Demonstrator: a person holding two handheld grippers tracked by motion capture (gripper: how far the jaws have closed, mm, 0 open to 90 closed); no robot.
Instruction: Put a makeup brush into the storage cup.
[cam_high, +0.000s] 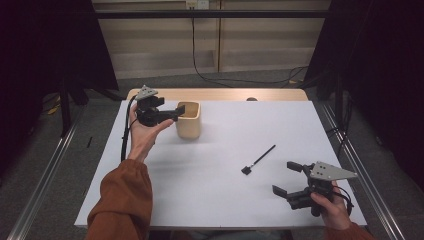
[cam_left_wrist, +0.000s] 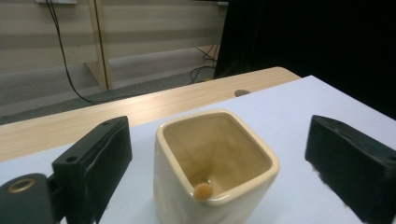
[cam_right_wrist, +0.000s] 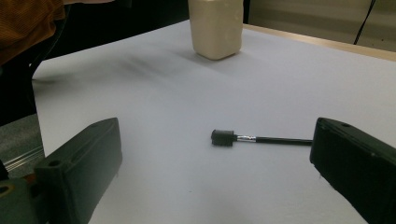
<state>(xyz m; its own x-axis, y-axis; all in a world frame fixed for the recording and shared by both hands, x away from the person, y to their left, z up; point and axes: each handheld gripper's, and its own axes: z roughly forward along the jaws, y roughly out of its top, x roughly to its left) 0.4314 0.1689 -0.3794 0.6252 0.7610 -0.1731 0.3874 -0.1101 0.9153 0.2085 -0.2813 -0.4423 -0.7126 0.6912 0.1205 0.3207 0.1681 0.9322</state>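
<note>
Cream cup between left claw's wide jaws, untouched, right claw wide, empty, near brush

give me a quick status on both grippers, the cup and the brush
Left gripper open, fingers either side of the cream cup. Right gripper open, low, just short of the black brush lying flat. Nothing between them on the white sheet.

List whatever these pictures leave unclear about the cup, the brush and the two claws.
- Cup: its base is cut off by the bottom edge of the left claw view; the small round tan spot on its rim cannot be identified.
- Brush: the handle's far end is hidden behind a jaw in the right claw view; in the high view its head is too small to show bristles.
- Left claw: the high view does not settle whether it touches the cup.
- Right claw: open, brush ungripped.
</note>
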